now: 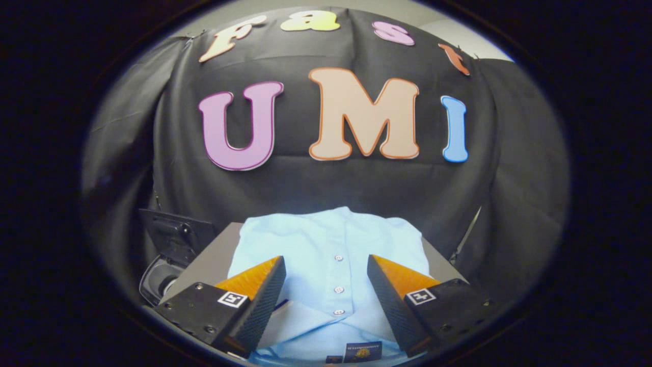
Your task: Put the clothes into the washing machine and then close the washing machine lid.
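A light blue buttoned shirt (326,244) lies folded flat on a grey table (209,262), its collar and label nearest me. My gripper (326,267) hovers over the shirt with its fingers spread wide apart, one on each side of the button placket, and nothing held between them. To the left of the table, beyond the left finger, stands a small dark washing machine (162,278) with its lid (175,235) raised and the round drum opening showing.
Black cloth walls close in the booth behind and on both sides of the table. A thin pale rod (468,232) leans by the table's right far corner.
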`<state>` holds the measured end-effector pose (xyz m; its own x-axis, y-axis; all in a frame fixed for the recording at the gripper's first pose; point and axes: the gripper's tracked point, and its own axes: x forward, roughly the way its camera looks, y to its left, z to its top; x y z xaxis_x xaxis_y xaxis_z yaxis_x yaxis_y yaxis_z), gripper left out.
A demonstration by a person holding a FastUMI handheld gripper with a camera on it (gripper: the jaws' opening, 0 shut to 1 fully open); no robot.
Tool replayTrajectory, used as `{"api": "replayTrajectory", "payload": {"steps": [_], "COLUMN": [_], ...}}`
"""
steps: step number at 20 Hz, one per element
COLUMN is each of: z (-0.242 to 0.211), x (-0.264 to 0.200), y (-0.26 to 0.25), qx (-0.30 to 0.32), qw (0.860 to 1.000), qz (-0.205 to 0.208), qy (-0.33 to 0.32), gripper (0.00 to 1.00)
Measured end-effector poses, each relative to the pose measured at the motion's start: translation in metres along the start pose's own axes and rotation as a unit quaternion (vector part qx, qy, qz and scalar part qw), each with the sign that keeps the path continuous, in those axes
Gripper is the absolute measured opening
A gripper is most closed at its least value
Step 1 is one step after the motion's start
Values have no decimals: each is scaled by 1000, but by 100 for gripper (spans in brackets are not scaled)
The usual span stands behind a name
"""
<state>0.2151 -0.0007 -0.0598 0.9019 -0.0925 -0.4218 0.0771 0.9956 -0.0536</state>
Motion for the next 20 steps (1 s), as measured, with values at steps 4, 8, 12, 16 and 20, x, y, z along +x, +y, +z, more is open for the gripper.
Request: {"api": "replayTrajectory", "payload": {"steps": [4,8,12,16,20], "z": [-27,-25,-27,-29,-27], "x": [10,13,12,14,15], "y": [0,3,2,7,10], "qx": [15,6,12,13,18], "qw": [998,999,999,999,999], "qz": [3,13,18,25,31], "qy": [57,41,41,35,29], "gripper": [94,90,82,72,48]}}
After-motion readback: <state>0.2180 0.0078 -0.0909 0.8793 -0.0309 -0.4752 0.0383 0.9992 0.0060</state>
